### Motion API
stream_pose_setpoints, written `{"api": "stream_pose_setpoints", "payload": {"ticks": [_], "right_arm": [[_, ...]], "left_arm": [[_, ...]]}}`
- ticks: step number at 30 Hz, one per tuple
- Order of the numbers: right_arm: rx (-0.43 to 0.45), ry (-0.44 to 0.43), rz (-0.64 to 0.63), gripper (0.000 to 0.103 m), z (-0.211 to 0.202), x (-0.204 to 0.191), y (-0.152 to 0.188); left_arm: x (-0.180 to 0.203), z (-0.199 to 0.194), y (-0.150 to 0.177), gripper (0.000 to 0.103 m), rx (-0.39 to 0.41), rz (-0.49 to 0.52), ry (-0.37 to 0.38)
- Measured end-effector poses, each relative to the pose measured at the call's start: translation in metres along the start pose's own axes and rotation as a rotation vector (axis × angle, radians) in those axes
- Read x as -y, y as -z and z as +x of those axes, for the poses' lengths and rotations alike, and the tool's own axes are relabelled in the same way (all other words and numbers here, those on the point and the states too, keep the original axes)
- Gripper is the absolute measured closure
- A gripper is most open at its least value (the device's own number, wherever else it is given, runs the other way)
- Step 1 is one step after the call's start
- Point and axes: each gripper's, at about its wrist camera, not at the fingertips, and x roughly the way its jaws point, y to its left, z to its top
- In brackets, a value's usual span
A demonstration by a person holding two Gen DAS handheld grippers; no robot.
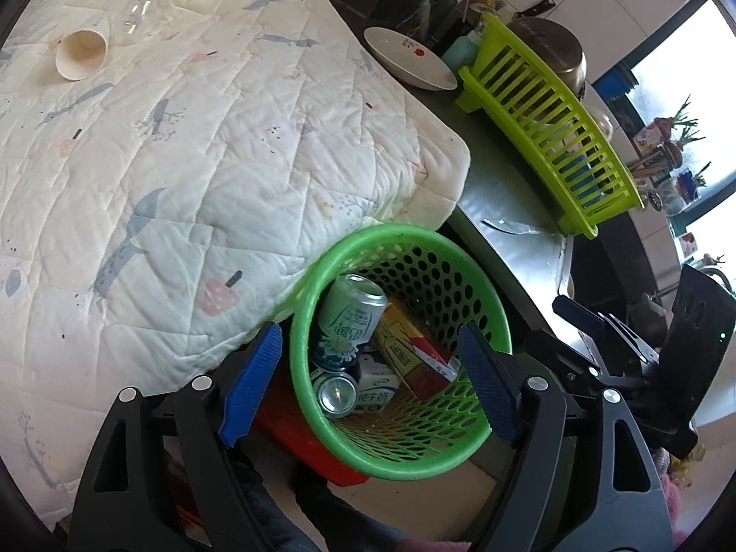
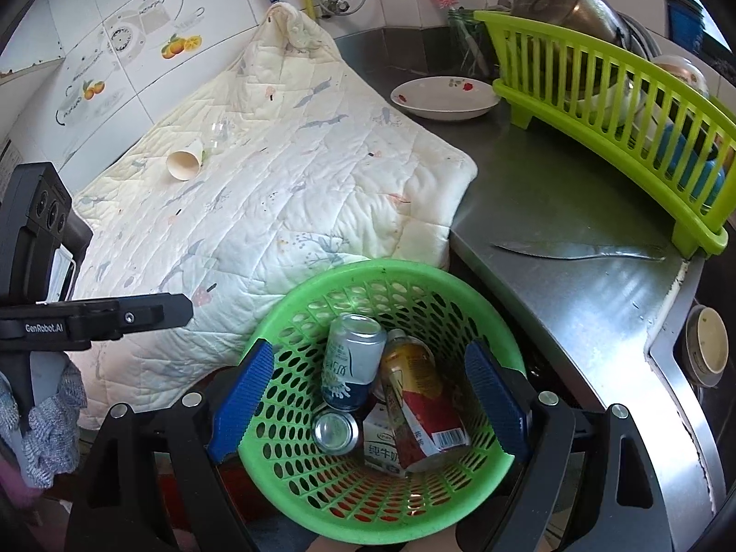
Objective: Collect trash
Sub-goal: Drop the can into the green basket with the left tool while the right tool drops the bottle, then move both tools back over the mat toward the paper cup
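Observation:
A green mesh basket (image 1: 414,464) (image 2: 294,322) stands below the counter's edge. It holds a pale can (image 1: 352,322) (image 2: 354,354), a second can (image 1: 336,393) (image 2: 335,430), a milk carton (image 1: 379,386) (image 2: 379,451) and a yellow-red drink pack (image 1: 409,349) (image 2: 418,400). My left gripper (image 1: 370,386) hovers over the basket, open, holding nothing. My right gripper (image 2: 368,398) hangs open above it too, empty. A paper cup (image 1: 82,54) (image 2: 185,164) lies tipped on the white quilt (image 1: 230,138) (image 2: 299,193), beside a clear plastic cup (image 1: 135,14) (image 2: 220,131).
On the steel counter (image 2: 575,211) lie a knife (image 2: 575,248) (image 1: 510,226) and a white plate (image 1: 409,57) (image 2: 444,96). A lime dish rack (image 1: 552,124) (image 2: 612,106) with a pot stands at the right. A bowl (image 2: 706,345) sits in the sink. Something red (image 1: 299,437) is under the basket.

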Motion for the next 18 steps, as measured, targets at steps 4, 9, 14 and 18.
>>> {"api": "stream_pose_setpoints", "payload": {"ticks": [4, 9, 14, 18], "right_arm": [[-0.009, -0.024, -0.023, 0.021, 0.012, -0.013, -0.014], [-0.022, -0.062, -0.057, 0.021, 0.032, -0.033, -0.04], [-0.036, -0.111, -0.077, 0.021, 0.056, -0.057, -0.073], [-0.049, -0.142, -0.088, 0.021, 0.079, -0.078, -0.101]], "left_arm": [[-0.019, -0.014, -0.01, 0.025, 0.04, -0.025, -0.029], [-0.049, -0.029, -0.022, 0.025, 0.082, -0.078, -0.063], [-0.084, -0.045, -0.031, 0.025, 0.12, -0.137, -0.098], [-0.112, -0.055, -0.036, 0.025, 0.142, -0.189, -0.122]]}}
